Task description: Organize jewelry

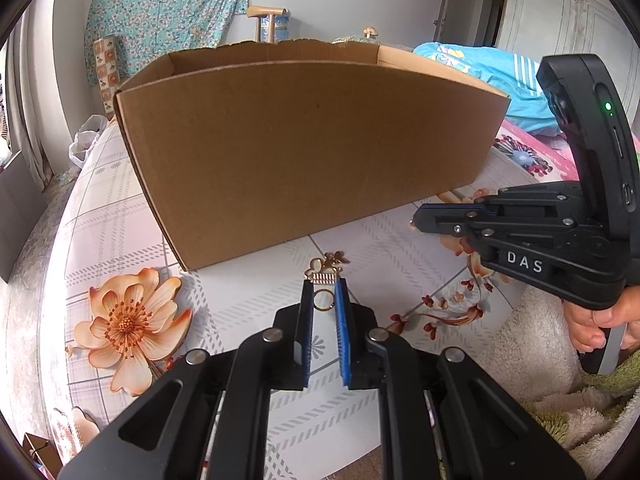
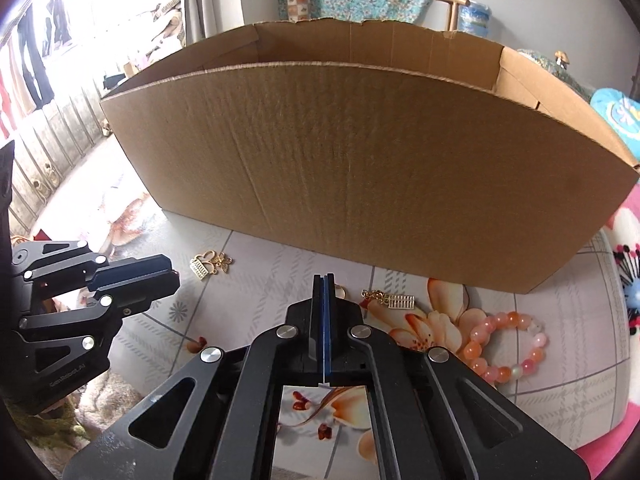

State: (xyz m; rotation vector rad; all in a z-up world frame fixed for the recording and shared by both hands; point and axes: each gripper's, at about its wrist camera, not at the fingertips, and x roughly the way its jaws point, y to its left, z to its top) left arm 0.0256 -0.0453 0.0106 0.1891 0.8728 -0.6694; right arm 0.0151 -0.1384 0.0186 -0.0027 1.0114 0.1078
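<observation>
Left jaws (image 1: 325, 292) nearly closed astride a ring (image 1: 323, 302), charm (image 1: 326, 268) just ahead; right jaws (image 2: 325, 280) fully closed, empty, bracelet (image 2: 506, 346) off right.

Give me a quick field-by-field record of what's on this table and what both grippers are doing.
Surface: floral-print tablecloth
Container: open brown cardboard box, upright behind the jewelry; its floor is hidden
Loose jewelry: gold charm cluster; gold abacus-shaped charm; pink and orange bead bracelet
Left gripper: closed on a small gold ring, apparently attached to the charm cluster
Right gripper: shut, nothing clearly between its pads
</observation>
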